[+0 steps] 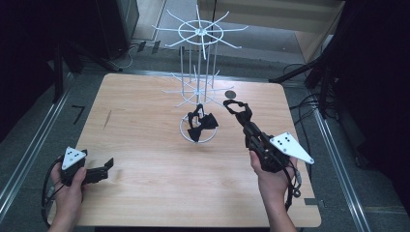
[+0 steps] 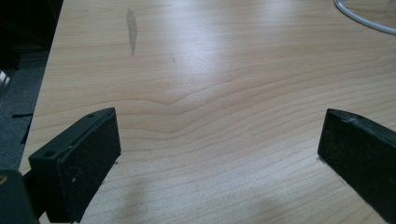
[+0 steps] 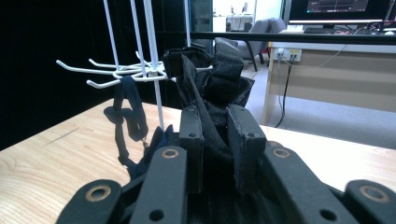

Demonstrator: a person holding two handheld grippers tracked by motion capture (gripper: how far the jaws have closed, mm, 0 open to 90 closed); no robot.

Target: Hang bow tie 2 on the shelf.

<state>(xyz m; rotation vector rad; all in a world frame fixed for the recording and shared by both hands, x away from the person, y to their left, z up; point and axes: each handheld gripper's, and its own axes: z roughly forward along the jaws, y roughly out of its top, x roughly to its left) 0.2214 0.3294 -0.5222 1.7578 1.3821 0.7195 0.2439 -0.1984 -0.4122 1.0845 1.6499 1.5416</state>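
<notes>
Left gripper (image 1: pixel 107 166): held in the left hand (image 1: pixel 70 191) at the near left of the table (image 1: pixel 145 145), low over the wood. Its jaws stand wide apart with nothing between them; in the left gripper view, bare tabletop (image 2: pixel 210 93) lies between the two pads (image 2: pixel 88 163), and a dark streak (image 2: pixel 132 30) marks the wood farther off.

Right gripper (image 1: pixel 237 108): held in the right hand (image 1: pixel 270 179) at the near right, reaching forward and left toward the table centre. In the right gripper view its jaws are drawn close together and clamp a piece of black fabric (image 3: pixel 215 93), which rises in a bunch above the fingertips.

Centre of table: a second black fabric item, bow-shaped (image 1: pixel 200 123), lies within the ring base of a white wire rack (image 1: pixel 198 34), with its strap (image 3: pixel 128 107) looped up to a lower hook of the rack. The clamped fabric is just right of this item, near the lower hooks.

Far side: a small dark disc (image 1: pixel 230 94) lies on the table behind the rack. Beyond the table, desks and a monitor are visible.
</notes>
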